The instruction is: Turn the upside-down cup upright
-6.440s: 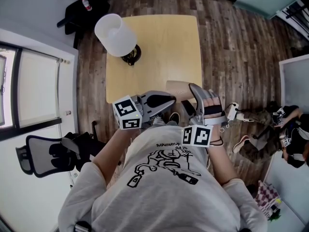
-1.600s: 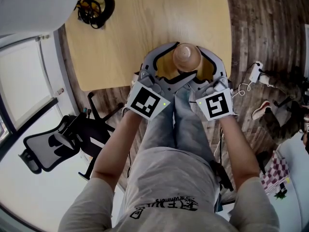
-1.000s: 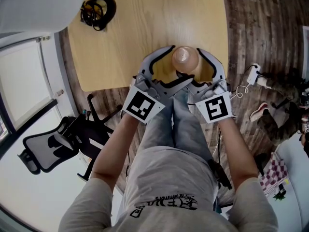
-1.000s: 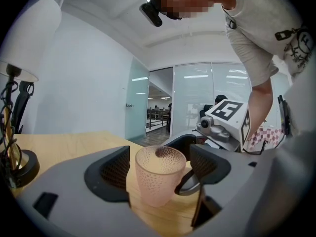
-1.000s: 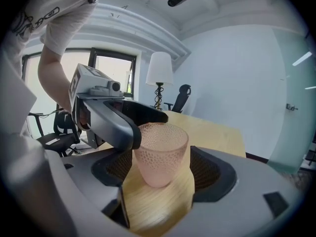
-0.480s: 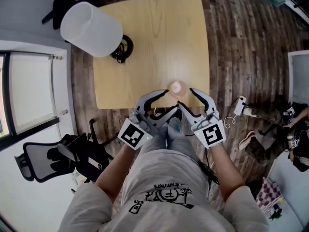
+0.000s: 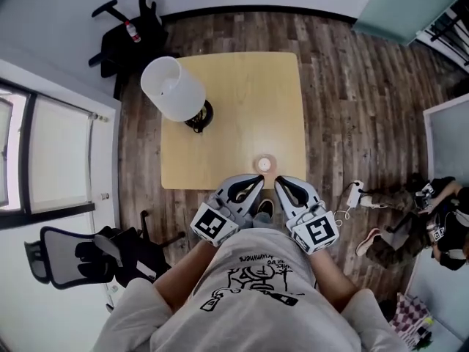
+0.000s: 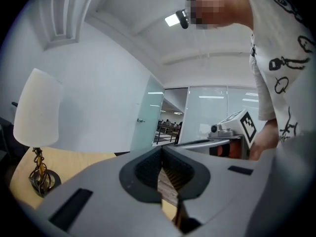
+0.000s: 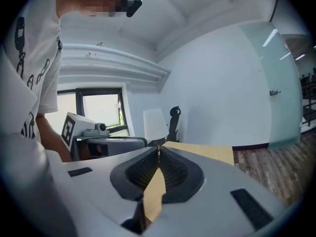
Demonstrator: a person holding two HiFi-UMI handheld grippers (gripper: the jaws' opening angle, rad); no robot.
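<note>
The tan cup [image 7: 264, 164] stands on the wooden table [image 7: 234, 116] close to its near edge, seen from above as a round ring with a pale centre. Nothing touches it. My left gripper [image 7: 250, 187] and right gripper [image 7: 281, 186] hover side by side just short of that edge, near the person's chest, both apart from the cup. The left gripper [image 8: 161, 151] has its jaws shut with nothing between them. The right gripper [image 9: 157, 155] is likewise shut and empty. The cup is hidden in both gripper views.
A table lamp with a white shade [image 7: 174, 89] stands at the table's far left, its dark base [image 7: 198, 115] beside it. An office chair [image 7: 80, 251] is on the floor at the left. A power strip and cable [image 7: 355, 193] lie on the floor at the right.
Both grippers let go of the cup's sides, closed their jaws and rose back toward the person. The cup stays on the table.
</note>
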